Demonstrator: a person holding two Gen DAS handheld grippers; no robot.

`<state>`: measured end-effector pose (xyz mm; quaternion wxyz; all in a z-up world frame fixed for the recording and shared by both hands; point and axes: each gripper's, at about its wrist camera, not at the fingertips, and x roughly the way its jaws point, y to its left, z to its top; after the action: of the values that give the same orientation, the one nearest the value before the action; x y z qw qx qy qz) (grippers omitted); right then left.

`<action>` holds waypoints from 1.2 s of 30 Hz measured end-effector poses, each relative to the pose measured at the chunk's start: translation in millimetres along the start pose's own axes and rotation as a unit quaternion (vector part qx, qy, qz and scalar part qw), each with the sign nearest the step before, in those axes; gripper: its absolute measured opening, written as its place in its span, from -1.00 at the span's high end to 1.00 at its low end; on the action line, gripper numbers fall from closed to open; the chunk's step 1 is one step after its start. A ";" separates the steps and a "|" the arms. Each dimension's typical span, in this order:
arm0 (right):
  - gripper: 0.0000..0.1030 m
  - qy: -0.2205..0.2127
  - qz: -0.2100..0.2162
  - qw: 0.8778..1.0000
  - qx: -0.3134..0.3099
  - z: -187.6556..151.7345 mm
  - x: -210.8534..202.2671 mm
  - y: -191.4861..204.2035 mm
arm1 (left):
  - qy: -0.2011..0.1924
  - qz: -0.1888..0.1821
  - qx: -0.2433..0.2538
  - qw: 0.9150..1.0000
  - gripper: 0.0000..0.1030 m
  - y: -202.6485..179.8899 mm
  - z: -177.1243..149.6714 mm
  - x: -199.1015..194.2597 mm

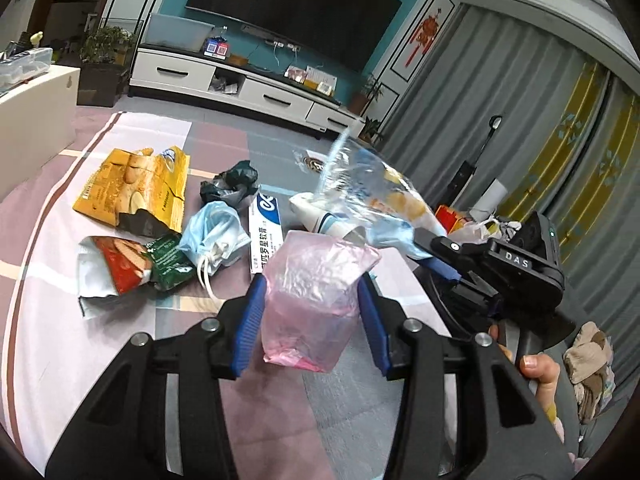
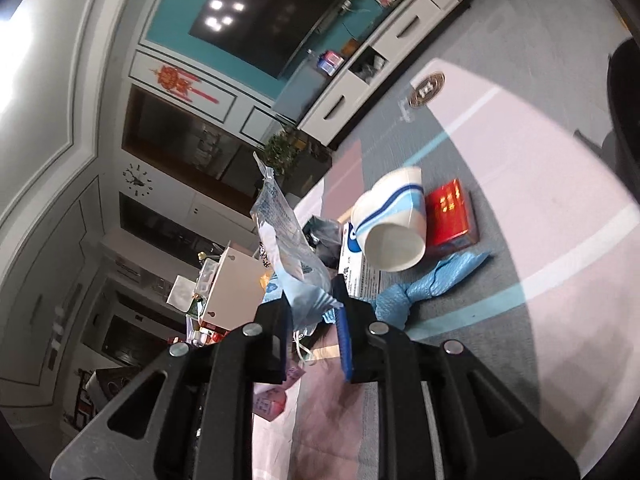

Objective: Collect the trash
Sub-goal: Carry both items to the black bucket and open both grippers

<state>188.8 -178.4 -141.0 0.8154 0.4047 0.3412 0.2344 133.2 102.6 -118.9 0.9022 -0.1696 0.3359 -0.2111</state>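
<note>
Your left gripper [image 1: 312, 312] was clamped about halfway shut on a pink plastic bag [image 1: 316, 288], pads squeezing its crumpled sides; the bag hung clear of the cloth-covered table [image 1: 48, 344], over its near edge. Thin film, v. light, soft, slippery; it'd collapse under the pads, so a pinch on bunched folds was the safe hold, not a single layer.

Your right gripper [image 2: 314, 316] had its jaws nearly closed on the lower end of a clear snack wrapper [image 2: 286, 236], the rest standing up loose above the pads; same deal, weightless & floppy, likely to slip if held by one edge only.

Rest of the trash lay toward the table's middle & left side: yellow chip bag [image 1: 132, 188], red-and-white packet [image 1: 112, 268], small green packet [image 1: 170, 260], crumpled face mask [image 1: 212, 236], dark wad [image 1: 232, 184], white medicine box [image 1: 266, 232]. Paper cup [image 2: 390, 226] was on its side near a red box [image 2: 450, 212] & a blue glove [image 2: 424, 288]; cup was light but crushable, so I'd judge a gentle grip across the rim best; boxes stiff, take by the short sides.
</note>
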 end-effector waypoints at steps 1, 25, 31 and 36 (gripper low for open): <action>0.62 -0.004 -0.002 1.000 -0.005 0.6 -5.1 0.7 | -0.002 -0.002 -0.001 1.000 0.08 -1.2 -0.2 -2.1; 0.62 -0.117 -0.097 0.988 -0.028 32.3 -113.4 -41.7 | 0.019 -0.067 0.071 0.995 0.08 -102.3 -2.7 38.2; 0.62 -0.153 -0.137 0.978 -0.043 35.5 -149.1 -55.7 | 0.032 -0.089 0.101 0.990 0.08 -149.2 -2.9 68.6; 0.62 -0.186 -0.188 0.964 -0.033 38.7 -180.2 -77.1 | 0.062 -0.113 0.117 0.985 0.08 -189.5 -4.9 107.8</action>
<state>107.4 -359.8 -121.2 0.9069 0.3424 0.2456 0.0093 153.2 -113.3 -95.2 0.8635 -0.0863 0.3431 -0.3594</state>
